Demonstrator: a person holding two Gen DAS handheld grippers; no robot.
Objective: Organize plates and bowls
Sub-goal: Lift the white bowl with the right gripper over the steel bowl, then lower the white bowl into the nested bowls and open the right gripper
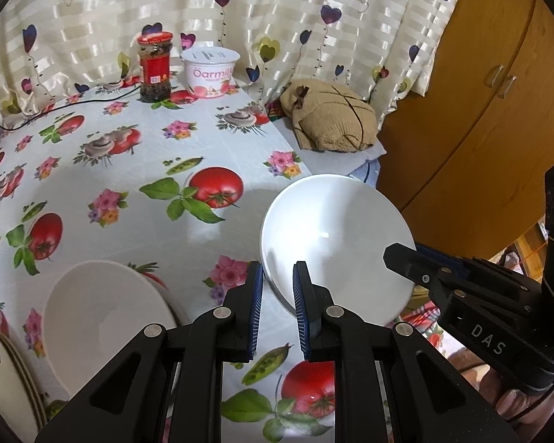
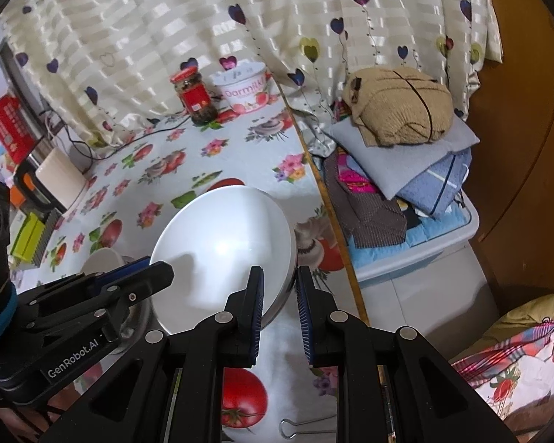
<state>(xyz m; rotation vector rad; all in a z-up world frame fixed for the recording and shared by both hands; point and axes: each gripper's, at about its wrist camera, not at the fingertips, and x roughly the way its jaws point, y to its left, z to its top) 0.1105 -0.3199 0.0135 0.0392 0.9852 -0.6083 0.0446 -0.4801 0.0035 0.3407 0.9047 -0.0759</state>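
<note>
So the table (image 1: 92, 170) has a flowery tomato-print cloth and takes up most of both views, with a heart-pattern curtain (image 1: 277, 18) behind it. The white plate (image 1: 336, 243) is lifted off the table near its right edge, tilted, and held from both sides. The left gripper (image 1: 277, 288) is pinched down on the plate's near-left rim, jaws only a narrow gap apart; the right gripper (image 2: 279, 291) is clamped on the opposite rim, nearly shut. A white bowl (image 1: 103, 310) sits at the table's near-left corner, touching a striped plate (image 1: 14, 376) at the very edge. Way back at the far edge stand a yogurt tub (image 1: 210, 72) and a red-lidded jar (image 1: 155, 68) side by side.
</note>
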